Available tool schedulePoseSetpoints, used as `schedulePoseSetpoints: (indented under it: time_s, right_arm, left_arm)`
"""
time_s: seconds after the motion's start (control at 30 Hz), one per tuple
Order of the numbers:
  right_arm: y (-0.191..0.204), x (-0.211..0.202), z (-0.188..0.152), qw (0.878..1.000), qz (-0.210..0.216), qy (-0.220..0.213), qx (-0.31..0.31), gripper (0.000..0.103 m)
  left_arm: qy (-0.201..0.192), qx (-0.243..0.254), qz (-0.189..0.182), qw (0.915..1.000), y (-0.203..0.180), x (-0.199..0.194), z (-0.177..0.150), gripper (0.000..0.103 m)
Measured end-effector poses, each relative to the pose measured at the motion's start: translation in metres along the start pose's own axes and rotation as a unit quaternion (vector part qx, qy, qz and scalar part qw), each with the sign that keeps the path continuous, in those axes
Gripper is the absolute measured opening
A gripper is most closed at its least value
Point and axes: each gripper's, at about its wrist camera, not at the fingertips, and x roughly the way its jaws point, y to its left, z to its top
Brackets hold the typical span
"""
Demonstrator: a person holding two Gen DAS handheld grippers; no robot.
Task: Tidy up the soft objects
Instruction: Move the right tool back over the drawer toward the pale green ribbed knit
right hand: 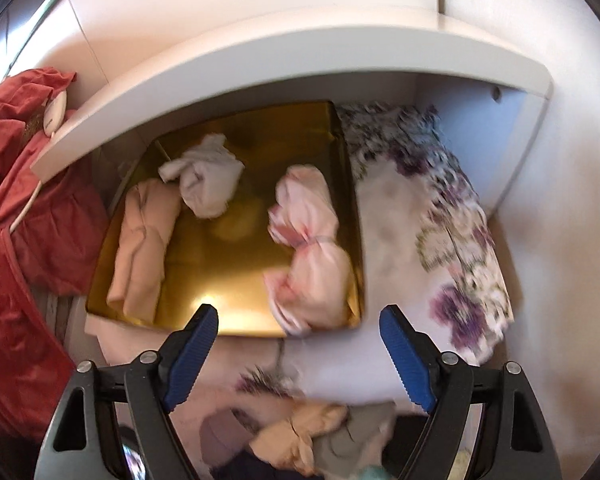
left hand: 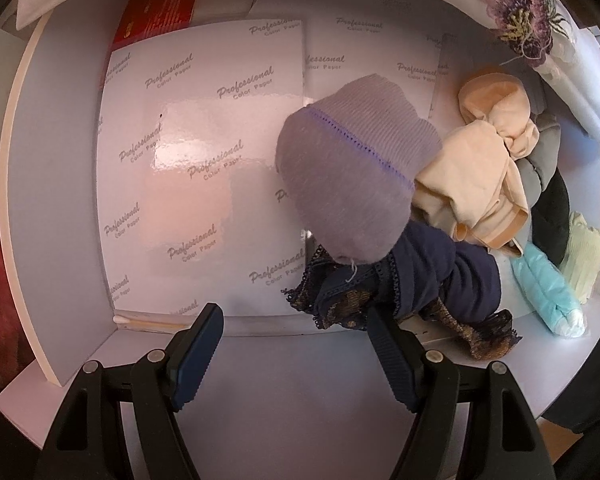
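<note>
I hold the left gripper [left hand: 296, 344] with fingers apart, empty, before the lavender sock bundle [left hand: 348, 184] atop the pile. Right gripper [right hand: 300, 348] likewise apart. The bundle looks light, soft, compressible; I would pinch its rounded middle.

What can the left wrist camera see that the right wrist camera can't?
Only the left wrist view shows the glossy printed paper sheets, the lavender sock, the navy lace garment and a light blue bundle.

Only the right wrist view shows the gold tray with a pink bundle, a white bundle and a peach bundle, plus red fabric.

Both show floral fabric, a beige knotted bundle, and open, empty grippers: left, right.
</note>
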Motion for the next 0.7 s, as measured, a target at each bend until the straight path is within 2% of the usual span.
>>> schedulePoseSetpoints:
  time_s: [0.2, 0.3, 0.37, 0.57, 0.7]
  right_arm:
    - [-0.031, 0.005, -0.025, 0.997, -0.003, 0.072, 0.008, 0.087]
    - [-0.048, 0.016, -0.036, 0.992, -0.007, 0.123, 0.035, 0.087]
    - [-0.056, 0.025, -0.043, 0.986, -0.010, 0.159, 0.049, 0.087]
    - [-0.074, 0.051, -0.075, 0.962, -0.067, 0.262, 0.034, 0.084]
    - [-0.080, 0.066, -0.089, 0.950, -0.090, 0.297, 0.024, 0.084]
  left_arm:
    - [-0.001, 0.003, 0.004, 1.0000, 0.002, 0.000, 0.000, 0.075]
    - [-0.001, 0.004, 0.006, 1.0000, 0.001, 0.000, 0.000, 0.075]
    - [-0.002, 0.002, 0.007, 1.0000, 0.001, 0.000, 0.000, 0.075]
    - [-0.004, 0.002, 0.004, 1.0000, 0.004, -0.001, 0.000, 0.075]
    - [-0.005, 0.000, 0.003, 1.0000, 0.004, -0.002, 0.000, 0.075]
